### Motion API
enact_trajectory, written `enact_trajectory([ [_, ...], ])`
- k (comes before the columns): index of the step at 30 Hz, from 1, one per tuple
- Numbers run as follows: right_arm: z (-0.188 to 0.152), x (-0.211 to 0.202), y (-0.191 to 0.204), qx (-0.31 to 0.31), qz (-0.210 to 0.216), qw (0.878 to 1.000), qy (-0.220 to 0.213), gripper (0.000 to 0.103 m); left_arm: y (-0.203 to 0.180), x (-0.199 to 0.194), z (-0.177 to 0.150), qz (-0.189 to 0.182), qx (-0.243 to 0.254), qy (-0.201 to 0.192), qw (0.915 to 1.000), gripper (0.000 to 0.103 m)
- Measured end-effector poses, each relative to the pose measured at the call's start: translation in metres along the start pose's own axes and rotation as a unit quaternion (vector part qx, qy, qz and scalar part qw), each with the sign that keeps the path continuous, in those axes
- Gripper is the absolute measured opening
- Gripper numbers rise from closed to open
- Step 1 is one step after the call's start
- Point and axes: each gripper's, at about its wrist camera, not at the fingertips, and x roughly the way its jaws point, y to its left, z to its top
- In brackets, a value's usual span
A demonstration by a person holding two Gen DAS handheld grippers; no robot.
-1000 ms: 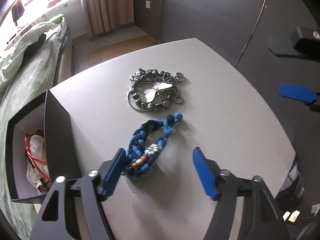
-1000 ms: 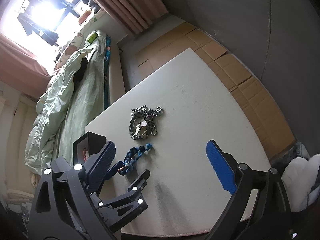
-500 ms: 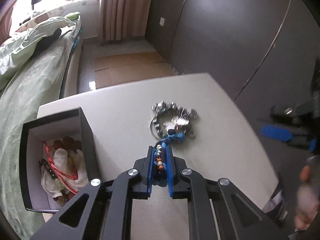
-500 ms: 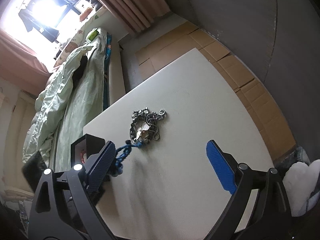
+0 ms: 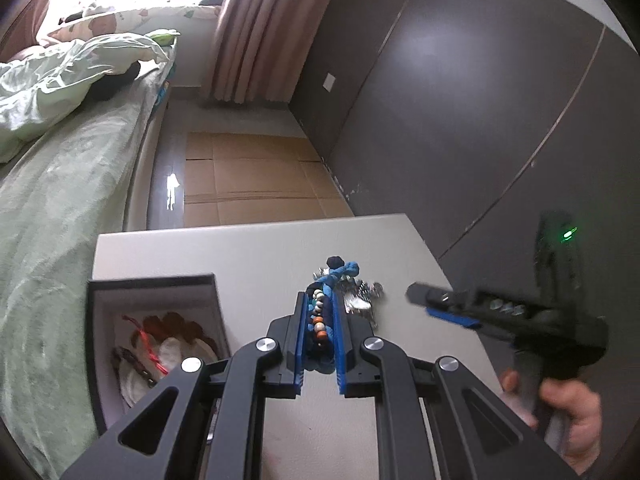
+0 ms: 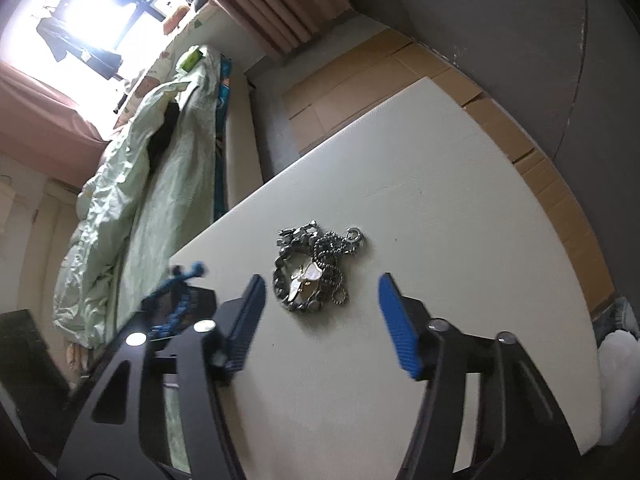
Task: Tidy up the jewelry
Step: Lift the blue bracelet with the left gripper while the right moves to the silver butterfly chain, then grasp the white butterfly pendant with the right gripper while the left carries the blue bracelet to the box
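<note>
Braided blue bracelet (image 5: 322, 312) pinched between left gripper (image 5: 320, 330) fingers, lifted off bench (image 5: 248, 256) beside black box (image 5: 152, 280). Soft, light, floppy; likely best held mid-braid. Metal chain necklace (image 6: 314, 270) flat on bench, between closing right gripper (image 6: 320, 304) fingers, untouched. Probably heavier, slippery, tangle-prone; best pinched at bunched middle.

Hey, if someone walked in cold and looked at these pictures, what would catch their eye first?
Probably the blue braided bracelet with its beads, pinched in the left gripper above the white table. Next, the heap of silver chain jewelry lying on the table just ahead of the right gripper, whose jaws are closing with nothing between them yet. At the table's left edge sits an open black box.
</note>
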Motion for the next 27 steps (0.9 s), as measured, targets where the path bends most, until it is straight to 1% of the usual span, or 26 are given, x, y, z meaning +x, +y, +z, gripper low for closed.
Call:
enact_trajectory([
  [1, 0.001, 0.004, 0.0, 0.002, 0.004, 1.0, 0.005, 0.046, 0.003, -0.001, 0.002, -0.001, -0.004, -0.002, 1.0, 0.01],
  [2, 0.001, 0.008, 0.001, 0.004, 0.008, 1.0, 0.009, 0.04, 0.006, -0.002, 0.004, -0.002, -0.007, -0.003, 1.0, 0.01],
  [3, 0.001, 0.014, 0.002, 0.008, 0.013, 1.0, 0.015, 0.037, 0.01, -0.003, 0.006, -0.003, -0.013, -0.005, 0.9999, 0.01],
  [7, 0.001, 0.029, 0.002, 0.032, 0.04, 0.998, 0.037, 0.036, 0.019, -0.006, 0.011, -0.007, -0.023, -0.009, 0.9997, 0.01],
  [9, 0.001, 0.035, 0.0, 0.049, 0.06, 0.996, 0.048, 0.036, 0.024, -0.008, 0.012, -0.01, -0.029, -0.01, 0.9995, 0.01],
  [12, 0.0, 0.042, 0.001, 0.064, 0.076, 0.993, 0.061, 0.036, 0.03, -0.007, 0.015, -0.013, -0.037, -0.009, 0.9992, 0.01],
  [16, -0.002, 0.049, -0.003, 0.081, 0.065, 0.992, 0.069, 0.036, 0.036, -0.006, 0.017, -0.017, -0.045, -0.009, 0.9988, 0.01],
  [21, -0.002, 0.049, -0.004, 0.086, 0.053, 0.993, 0.056, 0.036, 0.037, -0.007, 0.017, -0.02, -0.047, -0.01, 0.9987, 0.01],
  [24, -0.002, 0.055, -0.001, 0.086, 0.035, 0.994, 0.052, 0.036, 0.039, -0.01, 0.018, -0.021, -0.049, -0.014, 0.9985, 0.01],
  [27, -0.003, 0.057, 0.007, 0.079, 0.013, 0.996, 0.035, 0.036, 0.041, -0.013, 0.017, -0.019, -0.051, -0.018, 0.9983, 0.01],
])
